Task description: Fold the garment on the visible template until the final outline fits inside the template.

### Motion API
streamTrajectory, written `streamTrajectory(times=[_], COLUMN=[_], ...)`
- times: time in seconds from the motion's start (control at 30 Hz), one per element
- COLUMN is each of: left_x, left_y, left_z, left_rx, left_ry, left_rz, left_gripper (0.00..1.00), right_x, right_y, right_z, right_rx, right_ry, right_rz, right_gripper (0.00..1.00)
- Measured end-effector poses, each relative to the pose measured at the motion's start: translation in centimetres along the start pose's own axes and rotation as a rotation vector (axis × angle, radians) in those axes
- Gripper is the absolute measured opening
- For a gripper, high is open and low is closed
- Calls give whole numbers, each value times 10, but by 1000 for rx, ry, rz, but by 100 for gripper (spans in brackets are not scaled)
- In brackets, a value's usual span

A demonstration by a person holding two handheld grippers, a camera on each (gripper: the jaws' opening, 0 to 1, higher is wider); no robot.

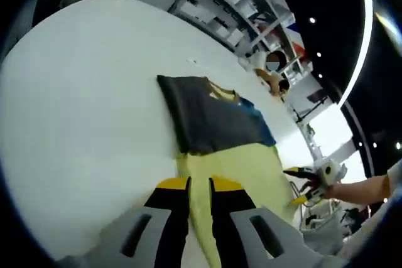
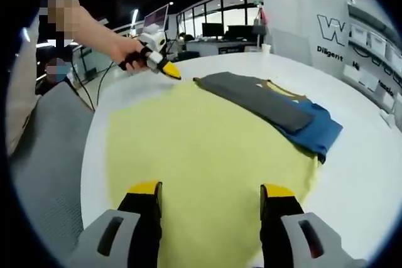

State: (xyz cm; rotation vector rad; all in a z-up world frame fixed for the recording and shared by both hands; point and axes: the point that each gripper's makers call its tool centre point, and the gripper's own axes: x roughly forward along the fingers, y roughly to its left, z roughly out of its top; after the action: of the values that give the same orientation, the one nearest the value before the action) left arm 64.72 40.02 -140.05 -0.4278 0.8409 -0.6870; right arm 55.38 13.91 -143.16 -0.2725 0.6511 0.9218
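A folded garment, dark grey point(image 1: 204, 114) with a blue part point(image 1: 257, 120) and a yellow collar, lies on the white table at the far edge of the pale yellow template point(image 1: 235, 164). In the right gripper view the grey fold point(image 2: 260, 98) rests over the blue layer point(image 2: 317, 131), beside the template point(image 2: 201, 149). My left gripper point(image 1: 200, 184) hovers over the template's edge with its jaws nearly together and nothing between them; a hand holds this left gripper point(image 2: 168, 70) at the template's far corner. My right gripper point(image 2: 210, 191) stands open above the template and holds nothing; this right gripper point(image 1: 296, 185) shows at the template's right side.
The white round table point(image 1: 81, 111) spreads wide to the left of the garment. Its edge point(image 2: 91, 155) drops to grey floor. Shelves point(image 1: 226, 4) and desks with monitors point(image 2: 213, 29) stand beyond. A person's arm point(image 2: 94, 29) reaches in from the left.
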Motion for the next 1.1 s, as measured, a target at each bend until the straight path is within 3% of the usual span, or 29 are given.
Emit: streamTrajectory(times=[0.1, 0.37, 0.57, 0.63, 0.83, 1.1], left_x=[-9, -29, -38, -41, -45, -48], left_y=[-9, -19, -30, -34, -42, -51], left_z=[-9, -28, -81, -94, -123, -143], left_rx=[47, 274, 516, 536, 673, 781], left_ry=[-6, 10, 163, 185, 273, 337], left_rz=[-19, -68, -81, -96, -123, -135], left_gripper=[13, 20, 21, 19, 19, 20], right_x=[-6, -22, -43, -51, -65, -73], right_y=[8, 21, 26, 26, 36, 49], right_z=[-6, -21, -35, -40, -55, -77], right_rx=[-18, -80, -101, -124, -176, -244], right_ry=[9, 43, 60, 72, 108, 165], right_rz=[27, 64, 77, 80, 109, 145], right_gripper=[60, 59, 56, 53, 46, 33])
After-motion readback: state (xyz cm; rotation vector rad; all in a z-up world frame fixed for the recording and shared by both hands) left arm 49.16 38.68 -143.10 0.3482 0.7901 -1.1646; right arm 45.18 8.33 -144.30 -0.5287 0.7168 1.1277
